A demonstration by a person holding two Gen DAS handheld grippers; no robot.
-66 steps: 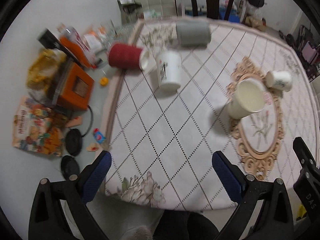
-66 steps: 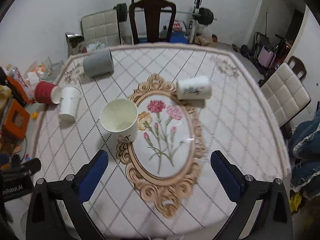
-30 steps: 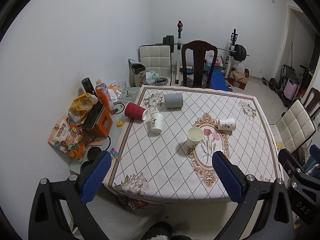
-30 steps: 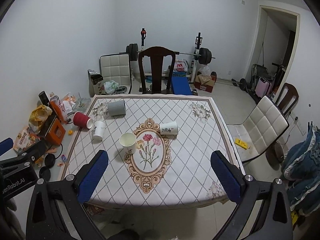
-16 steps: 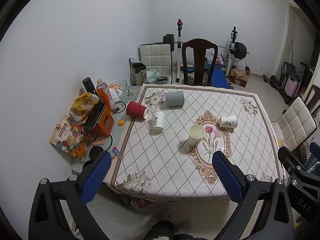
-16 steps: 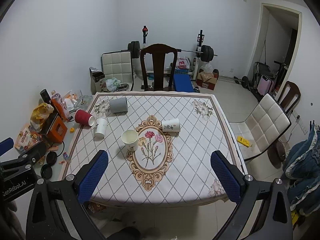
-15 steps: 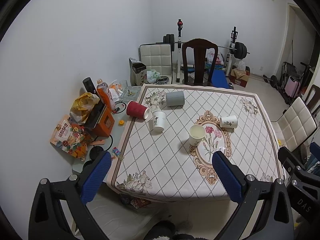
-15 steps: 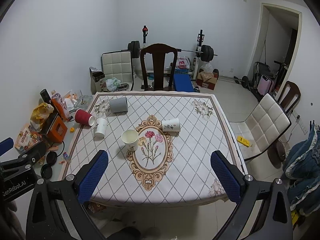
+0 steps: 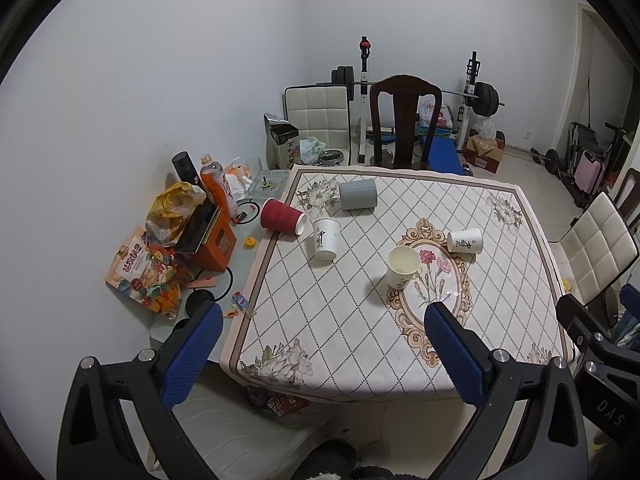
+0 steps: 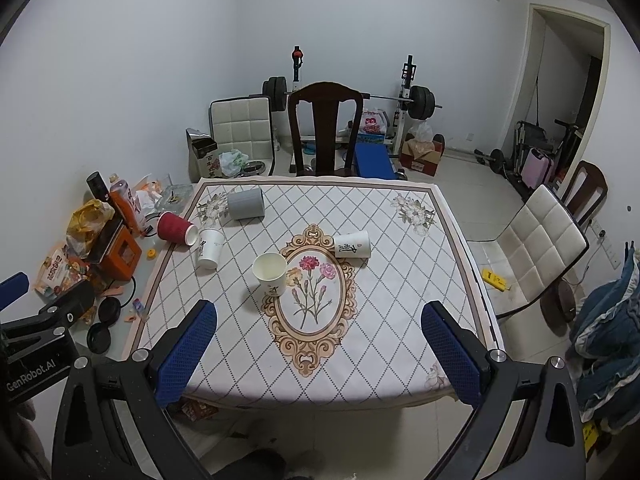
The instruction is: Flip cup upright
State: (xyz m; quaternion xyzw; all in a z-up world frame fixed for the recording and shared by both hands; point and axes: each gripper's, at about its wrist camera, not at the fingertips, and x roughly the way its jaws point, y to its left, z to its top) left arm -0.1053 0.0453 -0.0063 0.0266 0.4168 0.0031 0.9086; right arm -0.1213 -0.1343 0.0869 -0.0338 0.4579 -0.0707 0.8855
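A cream paper cup (image 9: 403, 266) (image 10: 271, 273) stands upright near the middle of the patterned table (image 9: 352, 320) (image 10: 384, 320). A white cup (image 9: 464, 241) (image 10: 352, 244) lies on its side to its right. Another white cup (image 9: 325, 238) (image 10: 210, 248), a red cup (image 9: 282, 216) (image 10: 176, 228) and a grey cup (image 9: 358, 194) (image 10: 245, 203) lie on their sides at the far left. My left gripper (image 9: 320, 350) and right gripper (image 10: 320, 350) are both open and empty, held well back from the table's near edge.
A dark wooden chair (image 10: 325, 128) stands at the table's far side and a white padded chair (image 10: 536, 248) at its right. Snack bags, bottles and an orange box (image 9: 212, 244) clutter a low glass surface at the left. Gym equipment lines the back wall.
Both grippers pulled far back and up from the table over the last two seconds; since half a second ago hardly anything has moved. The cups have not moved.
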